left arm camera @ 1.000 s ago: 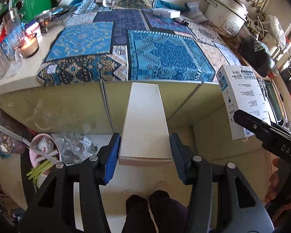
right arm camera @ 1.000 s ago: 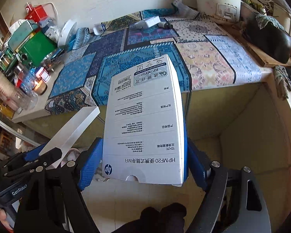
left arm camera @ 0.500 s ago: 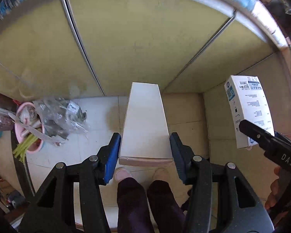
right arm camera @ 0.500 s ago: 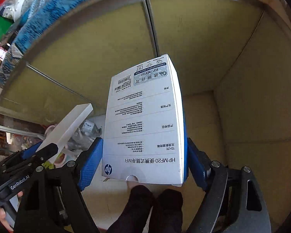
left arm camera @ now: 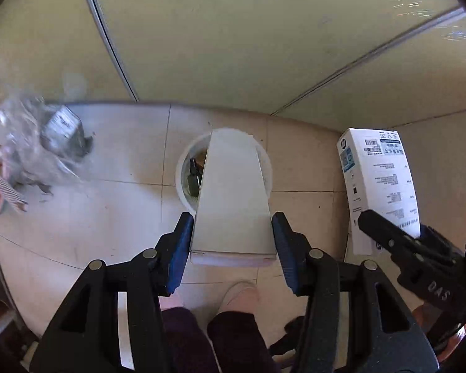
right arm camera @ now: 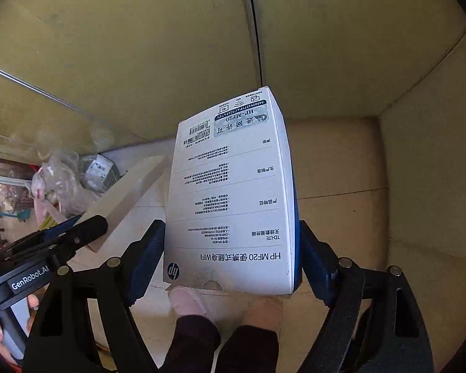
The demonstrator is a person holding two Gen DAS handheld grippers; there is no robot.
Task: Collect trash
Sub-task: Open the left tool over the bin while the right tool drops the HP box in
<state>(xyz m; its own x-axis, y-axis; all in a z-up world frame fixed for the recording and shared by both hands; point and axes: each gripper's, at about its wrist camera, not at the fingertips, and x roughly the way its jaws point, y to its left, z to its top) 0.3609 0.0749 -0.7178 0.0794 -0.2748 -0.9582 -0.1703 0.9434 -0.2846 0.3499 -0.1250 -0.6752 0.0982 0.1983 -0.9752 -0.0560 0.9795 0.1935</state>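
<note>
Yellow-green cabinet doors [left arm camera: 264,37] are filling the upper frame above the pale tiled floor [left arm camera: 115,217]. The right gripper [right arm camera: 230,267] is clamping a white printed HP carton [right arm camera: 233,192] at centre frame. The left gripper [left arm camera: 231,242] is squeezing a plain long white box [left arm camera: 233,199] over a round white bin [left arm camera: 183,171], mid-frame. A crumpled clear plastic bag [left arm camera: 37,143] is lying at the left edge.

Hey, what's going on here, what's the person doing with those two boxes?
A person is clearing trash with a handheld gripper in each hand. The left gripper holds a plain white box right above a white bin on the floor, which already has something dark inside. The right gripper holds an HP box off to the side. Neither box is dropped yet.
</note>
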